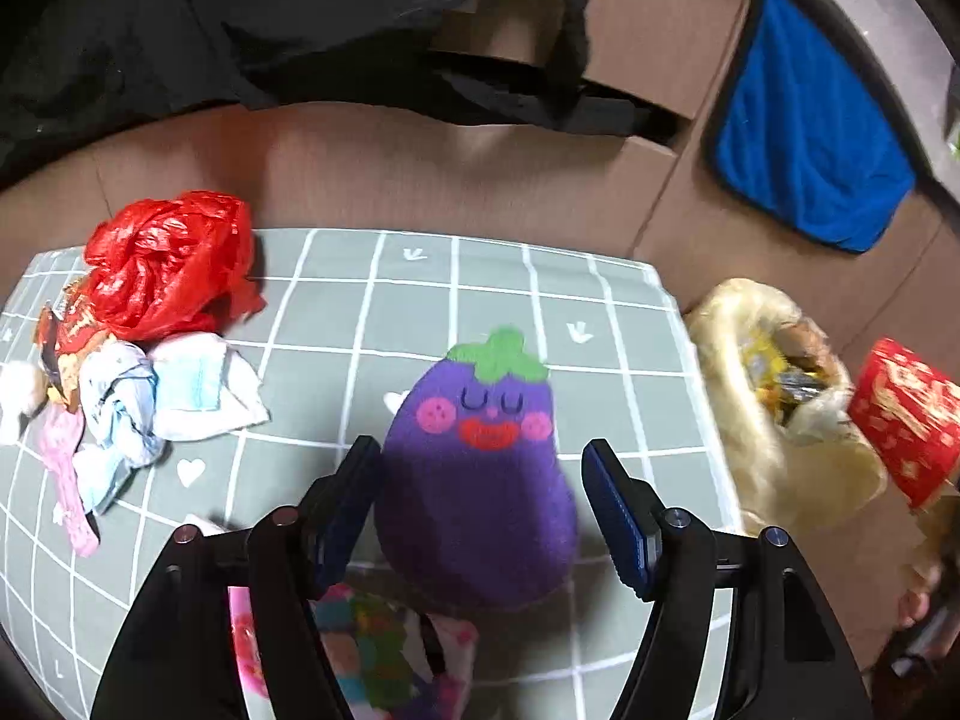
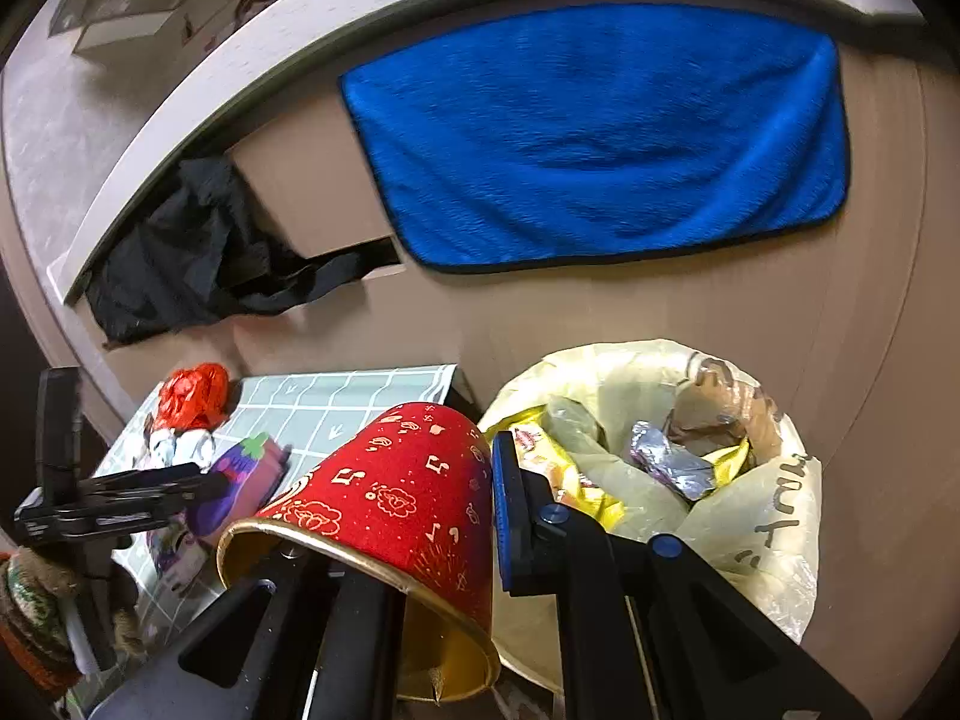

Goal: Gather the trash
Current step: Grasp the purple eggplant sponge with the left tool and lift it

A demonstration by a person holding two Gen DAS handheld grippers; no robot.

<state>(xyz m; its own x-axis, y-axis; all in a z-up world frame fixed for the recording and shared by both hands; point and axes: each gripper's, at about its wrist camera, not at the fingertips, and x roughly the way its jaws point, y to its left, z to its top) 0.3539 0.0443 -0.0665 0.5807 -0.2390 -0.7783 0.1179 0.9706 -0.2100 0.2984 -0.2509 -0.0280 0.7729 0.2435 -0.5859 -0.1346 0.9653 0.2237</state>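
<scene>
Home room, blue towel (image 2: pixel 600 138), checked mat (image 1: pixel 420 312), lined bin (image 2: pixel 750 480)

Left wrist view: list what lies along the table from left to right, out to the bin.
Crumpled red plastic bag → white tissue wad → purple felt eggplant toy → yellowish bag-lined trash bin → red paper cup with gold print.

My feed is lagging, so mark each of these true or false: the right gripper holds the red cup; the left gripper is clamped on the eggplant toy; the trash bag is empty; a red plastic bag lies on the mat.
1. The right gripper holds the red cup: true.
2. The left gripper is clamped on the eggplant toy: false, its jaws stand open around it.
3. The trash bag is empty: false, wrappers lie inside.
4. A red plastic bag lies on the mat: true.
</scene>
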